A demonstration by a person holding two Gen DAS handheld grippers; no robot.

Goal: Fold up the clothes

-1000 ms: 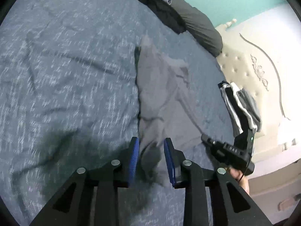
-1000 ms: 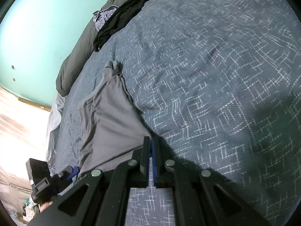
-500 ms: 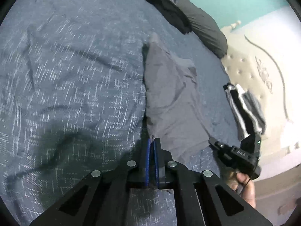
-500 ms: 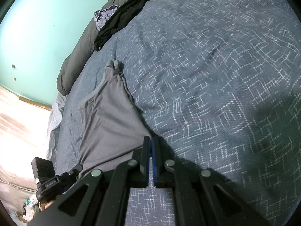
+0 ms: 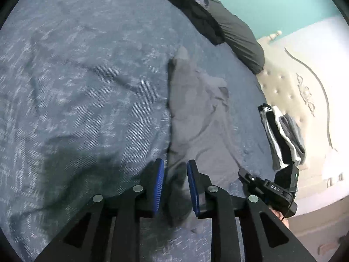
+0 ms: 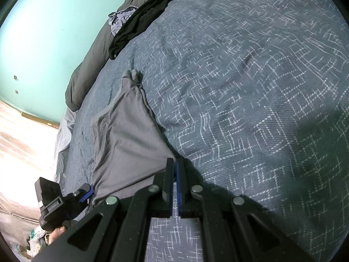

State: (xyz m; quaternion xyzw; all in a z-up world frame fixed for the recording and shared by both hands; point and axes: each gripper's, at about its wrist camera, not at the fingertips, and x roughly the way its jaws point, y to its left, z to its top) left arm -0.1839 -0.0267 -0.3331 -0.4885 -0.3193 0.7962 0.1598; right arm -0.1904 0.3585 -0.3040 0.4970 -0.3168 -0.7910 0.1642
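Observation:
A grey garment lies stretched flat on the blue patterned bedspread. My left gripper stands open over the garment's near end, and a fold of grey cloth lies between its blue pads without being pinched. In the right wrist view the same garment runs away from me. My right gripper is shut on its near corner, and the cloth is pulled taut there. Each view also shows the other gripper: the right gripper at the garment's edge, and the left gripper at the lower left.
A black garment and a bluish one lie on a dark grey roll at the bed's far edge. A stack of folded clothes rests against the cream tufted headboard. A teal wall stands behind.
My left gripper was open a second ago, shut on the garment's end half a second ago, and is open again now. The right gripper has stayed shut on its corner.

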